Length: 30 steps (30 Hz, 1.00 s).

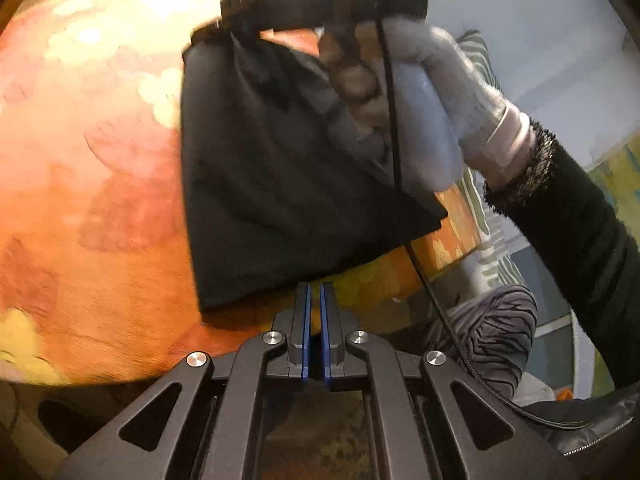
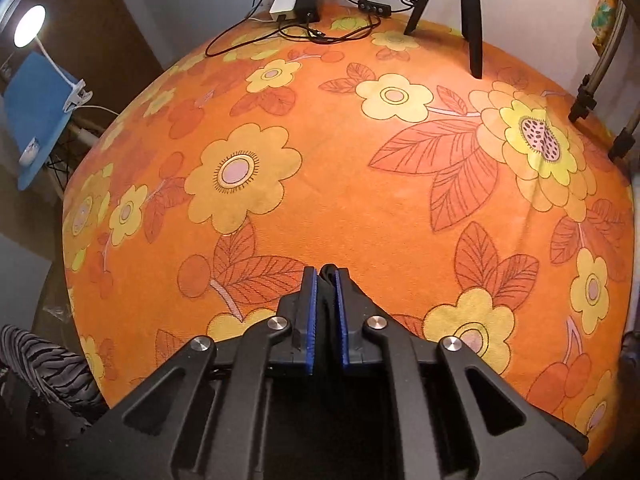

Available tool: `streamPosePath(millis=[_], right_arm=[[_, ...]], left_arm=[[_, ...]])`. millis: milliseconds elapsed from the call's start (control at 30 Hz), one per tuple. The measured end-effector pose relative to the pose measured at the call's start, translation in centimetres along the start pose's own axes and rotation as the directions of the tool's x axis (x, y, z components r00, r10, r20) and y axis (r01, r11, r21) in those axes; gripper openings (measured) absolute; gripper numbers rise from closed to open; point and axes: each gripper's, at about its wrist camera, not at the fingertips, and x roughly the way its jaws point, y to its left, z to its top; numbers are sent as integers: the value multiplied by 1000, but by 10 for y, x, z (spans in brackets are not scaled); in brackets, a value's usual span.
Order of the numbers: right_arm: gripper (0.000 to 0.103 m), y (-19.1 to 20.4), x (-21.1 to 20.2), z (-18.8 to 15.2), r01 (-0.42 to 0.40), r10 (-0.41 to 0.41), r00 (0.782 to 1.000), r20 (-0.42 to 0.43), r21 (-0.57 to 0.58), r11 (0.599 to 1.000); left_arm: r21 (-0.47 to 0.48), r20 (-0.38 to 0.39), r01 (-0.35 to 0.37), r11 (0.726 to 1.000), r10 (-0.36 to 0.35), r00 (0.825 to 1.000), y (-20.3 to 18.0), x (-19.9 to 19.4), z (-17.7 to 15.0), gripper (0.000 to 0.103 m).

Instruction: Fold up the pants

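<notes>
On the table: orange flowered cloth (image 2: pixel 360 208) covers the work surface, with cables and a power strip (image 2: pixel 298 2) at its far edge and a tripod leg (image 2: pixel 472 20) beside them.
Pants: black pants (image 1: pixel 280 184) hang in a folded bundle, lifted off the cloth, most likely so the lower part can drop straight before it is laid down.
Right gripper: the right gripper (image 2: pixel 327 280) has its blue pads clamped on a thin ridge of black fabric; seen from the left wrist, it holds the bundle by its top edge, with a gloved hand (image 1: pixel 448 92) around its handle.
Left gripper: the left gripper (image 1: pixel 315 292) has its fingers drawn together with nothing between them, just below and in front of the hanging bottom edge.
Relation: the bottom hem appears to sit just above the left fingertips, apart from them, though blur makes contact hard to rule out.
Reason for pose: the left gripper looks parked near the hem, ready to take the free end.
</notes>
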Motion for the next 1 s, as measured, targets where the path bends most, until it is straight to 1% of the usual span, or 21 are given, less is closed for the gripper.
streamPosePath(millis=[67,100,167,200,233,267,333,367,400,433,467,500,533,600,667,733,800,867,933,1000], right_arm=[[10,-3,-1,1,-4,4,1000,1,16,1000],[12,-5,-2,2,-7,7,1000,-1,30,1000],[18,-11,-12,4,-18,17,1000,23,64,998],[25,-15,-22,4,-16,11,999,52,83,996],[28,-17,-30,3,-12,6,997,70,91,996],[28,-19,-39,2,-9,0,996,87,97,995],[28,-26,-61,-7,-6,-8,992,123,115,993],[29,-31,-74,-15,1,-19,990,140,129,992],[32,-37,-86,-23,6,-28,988,154,147,989],[42,-42,-95,-31,14,-42,986,164,166,986],[48,-49,-107,-43,31,-67,981,180,193,981],[56,-55,-116,-52,46,-88,978,191,215,976],[60,-64,-127,-67,65,-116,973,201,246,967],[63,-80,-142,-95,91,-156,968,197,304,948],[66,-91,-150,-114,96,-167,968,186,341,935],[70,-101,-156,-135,91,-178,966,189,397,913],[75,-110,-159,-147,79,-184,962,200,440,894],[78,-118,-158,-157,71,-193,958,211,478,876],[79,-124,-148,-159,63,-177,965,193,487,871],[79,-129,-136,-160,47,-155,971,184,487,872]], left_arm=[[-19,31,-6,1000,7,999,3,-9,6,4],[-36,46,-13,999,14,999,7,-14,10,4],[-69,76,-19,997,24,997,15,-23,18,9],[-86,85,-24,996,32,996,18,-26,24,12],[-94,91,-29,995,38,995,19,-28,28,20],[-99,97,-36,994,46,994,20,-29,32,29],[-104,112,-49,993,61,992,21,-29,42,37],[-104,114,-56,993,68,991,21,-28,46,39],[-114,117,-68,991,82,990,23,-26,52,39],[-124,118,-73,990,88,989,24,-25,56,39],[-132,117,-77,988,93,989,26,-23,61,39],[-141,114,-84,986,101,988,29,-20,67,39],[-154,112,-94,984,112,987,34,-19,74,39],[-179,108,-107,978,128,986,39,-10,88,39],[-205,112,-119,971,144,983,49,-7,98,39],[-247,111,-122,961,153,982,59,0,110,39],[-298,107,-109,948,146,983,69,7,119,39],[-315,107,-117,942,158,982,75,13,129,39],[-313,108,-131,941,172,979,79,16,136,39],[-320,112,-120,940,163,980,83,19,141,39]])
